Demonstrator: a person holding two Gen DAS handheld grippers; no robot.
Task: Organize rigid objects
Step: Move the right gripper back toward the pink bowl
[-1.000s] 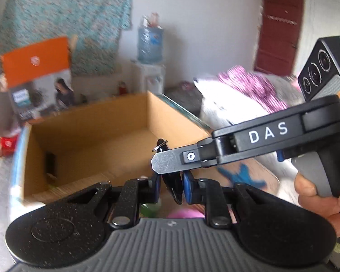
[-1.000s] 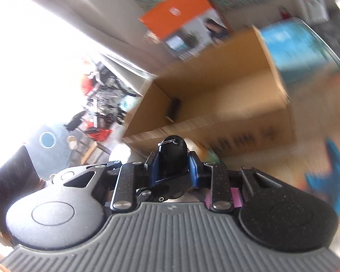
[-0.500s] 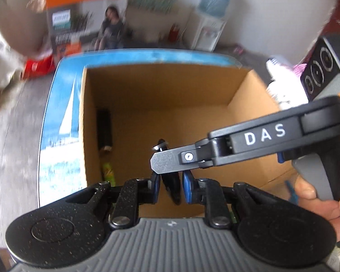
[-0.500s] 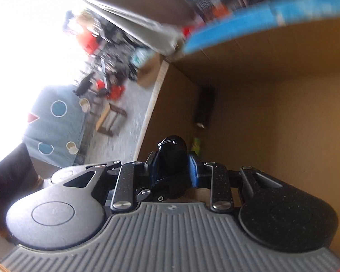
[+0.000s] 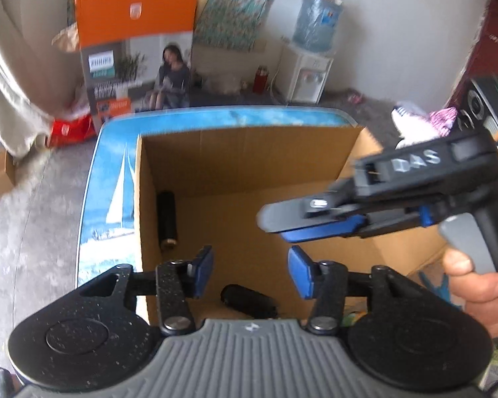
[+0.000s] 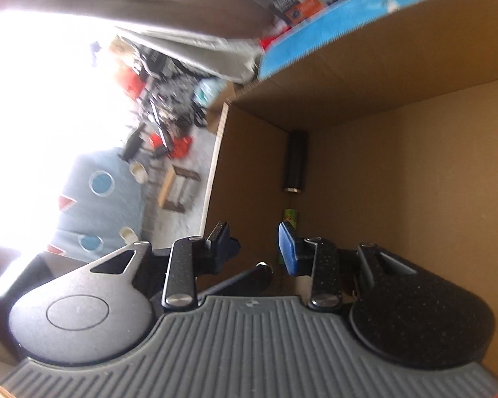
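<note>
Both claws released over brown cardboard box (image 5: 249, 165).
Left claw (image 5: 250, 270) just opened, empty; small black oval object (image 5: 249, 301), possibly a key fob, at 6 o'clock inside; right claw (image 6: 254, 248) likewise opening, empty.

Lived-in home, not a lab. Cues: water dispenser (image 5: 307, 78) with a blue jug on top against the wall, patterned cloth (image 5: 235, 6) hung behind it, orange Philips appliance box (image 5: 136, 49) on the floor, dark red door (image 5: 494, 39) at right, curtain (image 5: 6, 76) at left. Open cardboard box (image 5: 249, 162) on a table (image 5: 113, 185) with a sailboat print.
</note>
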